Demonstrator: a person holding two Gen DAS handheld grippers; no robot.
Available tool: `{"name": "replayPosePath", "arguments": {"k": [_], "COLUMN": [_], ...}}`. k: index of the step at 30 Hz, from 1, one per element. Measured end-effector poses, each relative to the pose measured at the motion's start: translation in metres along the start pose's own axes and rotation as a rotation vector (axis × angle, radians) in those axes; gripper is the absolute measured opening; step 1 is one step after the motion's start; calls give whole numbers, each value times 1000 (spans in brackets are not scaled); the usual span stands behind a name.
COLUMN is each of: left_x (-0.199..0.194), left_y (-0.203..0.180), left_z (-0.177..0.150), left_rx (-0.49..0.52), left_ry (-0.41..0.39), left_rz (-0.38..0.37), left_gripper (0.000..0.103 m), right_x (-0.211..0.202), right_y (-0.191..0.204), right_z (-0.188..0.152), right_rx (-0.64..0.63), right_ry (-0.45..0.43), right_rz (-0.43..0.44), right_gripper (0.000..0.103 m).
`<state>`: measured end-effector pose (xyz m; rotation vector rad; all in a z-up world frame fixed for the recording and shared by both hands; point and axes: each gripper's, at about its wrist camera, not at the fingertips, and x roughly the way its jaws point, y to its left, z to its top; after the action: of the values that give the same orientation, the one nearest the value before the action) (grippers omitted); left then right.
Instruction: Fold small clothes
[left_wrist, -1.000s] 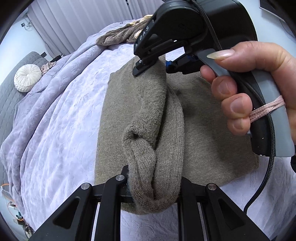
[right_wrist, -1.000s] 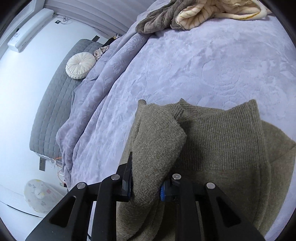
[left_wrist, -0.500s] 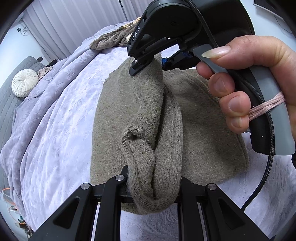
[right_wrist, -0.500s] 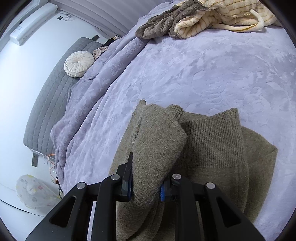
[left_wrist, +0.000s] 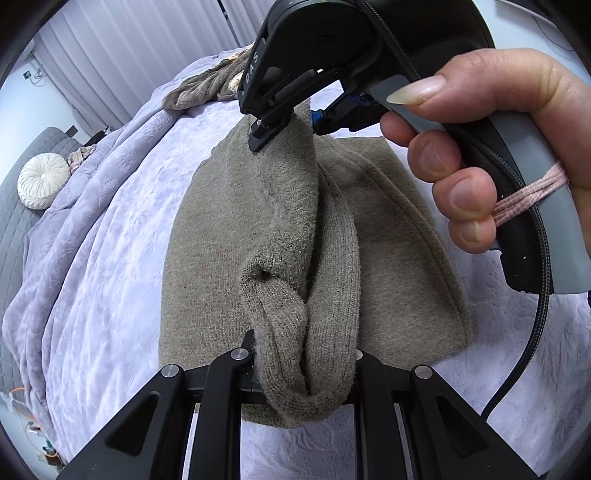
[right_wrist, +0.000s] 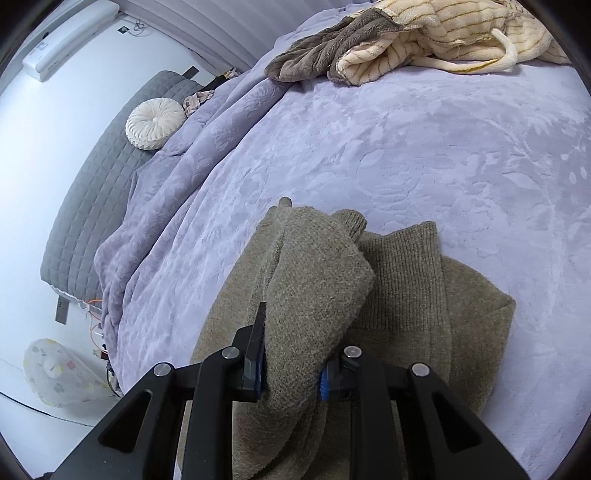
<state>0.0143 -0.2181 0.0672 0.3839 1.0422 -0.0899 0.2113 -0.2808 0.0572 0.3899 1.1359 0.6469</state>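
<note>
Holding the sweater (left_wrist: 258, 206) in both grippers, I see it raised along a ridge between them while the rest lies flat on the bed (left_wrist: 110, 258). My left gripper (left_wrist: 303, 369) is clamped narrow on a thick bunch of ribbed knit at the near end of the ridge, the fabric bulging out between and over its fingers. My right gripper (left_wrist: 291, 122) pinches the far end of the same fold, its jaws close together with the knit pressed between the blue pads. The hand (left_wrist: 480, 155) wrapped round its handle fills the upper right of the left view, with a pink band (left_wrist: 532, 192) across the grip and a black cable (left_wrist: 532, 332) hanging down.

From the right wrist, the right gripper (right_wrist: 291, 373) grips a rounded, doubled-over edge of the sweater (right_wrist: 406, 288), and a ribbed panel lies just beside it on the flat layer beneath. The sweater sits toward the near edge of the bed (right_wrist: 443, 147), on the lilac cover.

At the far edge of the bed lies a heap of clothes (right_wrist: 406, 44), brown plush and cream striped. A round white cushion (right_wrist: 155, 123) rests on a grey quilted surface (right_wrist: 92, 192) past the left edge of the cover, well apart from the sweater. On the floor below it sits a pale patterned object (right_wrist: 59, 373); I cannot tell what it is.
</note>
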Motion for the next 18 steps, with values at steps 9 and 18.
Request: {"name": "replayPosePath", "arguments": {"k": [9, 18], "left_x": [-7, -9], "left_y": [-11, -14], "left_z": [-1, 0], "left_rx": [25, 52], "left_ry": [-11, -15], "left_rz": [-16, -38], "left_gripper": [19, 19], "right_x": [-18, -28], "right_y": [-4, -6], "right_z": [2, 5], "right_rx": [-38, -67], "right_ry": [-3, 1], "right_rz": [-22, -40], "right_gripper": [23, 23]}}
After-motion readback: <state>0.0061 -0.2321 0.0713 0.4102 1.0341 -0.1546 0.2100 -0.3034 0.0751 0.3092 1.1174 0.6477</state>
